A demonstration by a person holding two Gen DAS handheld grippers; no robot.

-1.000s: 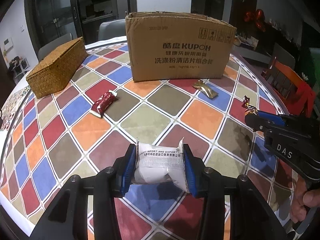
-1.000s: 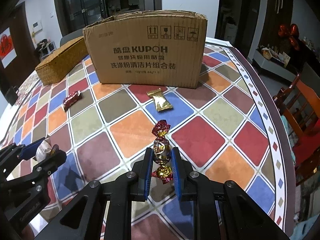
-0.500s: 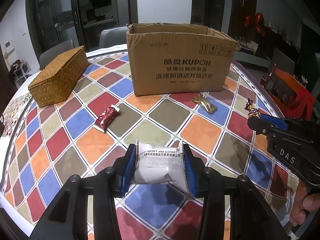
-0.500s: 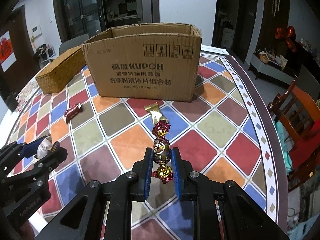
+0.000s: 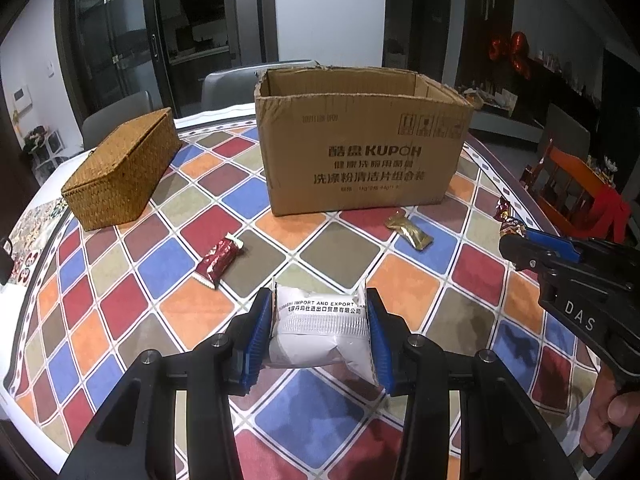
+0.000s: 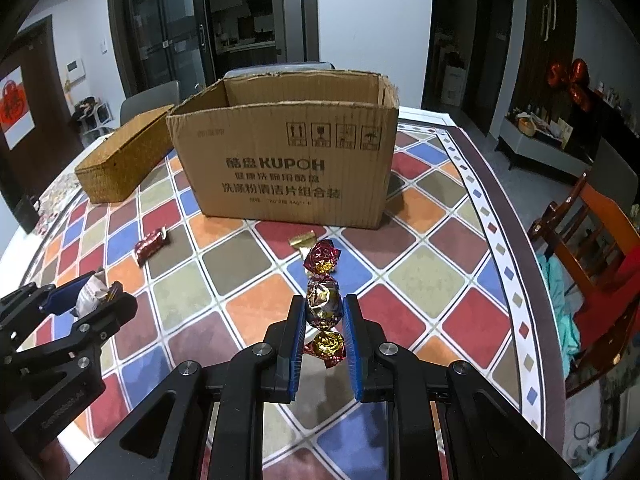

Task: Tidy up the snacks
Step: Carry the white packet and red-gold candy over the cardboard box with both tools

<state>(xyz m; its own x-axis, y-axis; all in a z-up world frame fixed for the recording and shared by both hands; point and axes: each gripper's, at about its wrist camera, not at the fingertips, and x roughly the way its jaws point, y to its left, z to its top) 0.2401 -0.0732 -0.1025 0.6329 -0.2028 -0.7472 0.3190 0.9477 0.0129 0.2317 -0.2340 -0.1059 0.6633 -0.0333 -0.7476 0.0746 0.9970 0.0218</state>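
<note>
While both tools hang above a checkered surface [image 5: 208,308], the left gripper [image 5: 318,334] has its jaws clenched on a white snack packet [image 5: 320,332], which fills the gap between the blue pads with printed text facing up. The right gripper [image 6: 323,320] has its jaws pressed nearly together on a foil-wrapped candy [image 6: 323,300], whose twisted red and gold end sticks out past the tips.

Beyond both sets of jaws stands an open cardboard box [image 5: 360,148], with a woven basket [image 5: 124,172] to its left. Lying on the surface between the jaws and the box are a red snack bar [image 5: 219,258], ahead and left, and a gold sachet [image 5: 409,233], ahead and right.

Only the left wrist view shows the whole gold sachet and fingers of the person's hand [image 5: 612,416] at the lower right edge; in the right wrist view the held candy hides most of that sachet. Only the right wrist view shows the box's inner back wall clearly.
</note>
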